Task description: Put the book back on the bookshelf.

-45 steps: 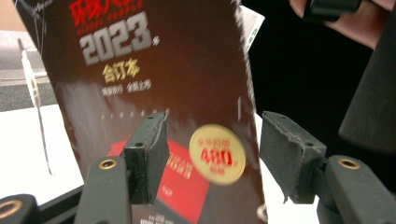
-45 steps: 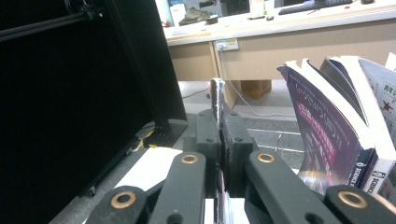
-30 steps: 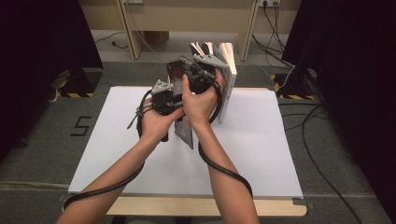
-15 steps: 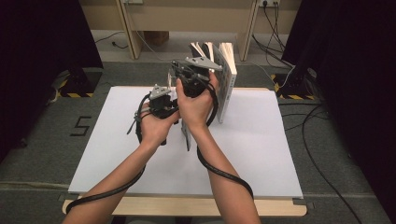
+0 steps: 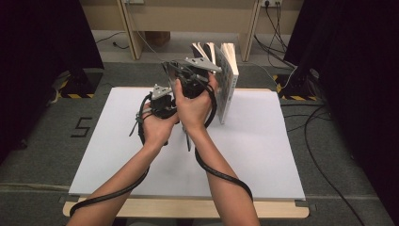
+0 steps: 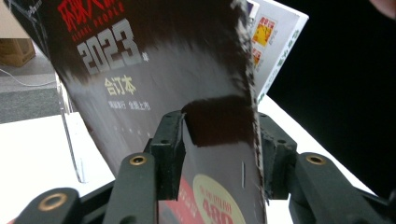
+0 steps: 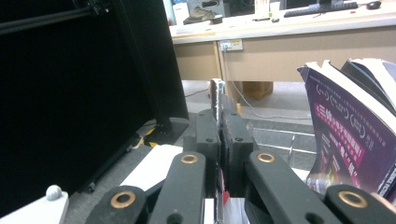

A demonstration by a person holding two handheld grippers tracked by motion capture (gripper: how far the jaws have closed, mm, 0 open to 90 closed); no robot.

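Your right gripper (image 7: 219,135) pinches the top edge of the dark magazine (image 6: 154,88), jaws clamped tight on it. The magazine stands nearly upright, long axis vertical, leaning toward 11 o'clock. Your left gripper (image 6: 219,154) sits low, at 8 o'clock from the right; its jaws, just reopened a little, straddle the cover loosely. The row of books (image 5: 223,70) lies at 2 o'clock.
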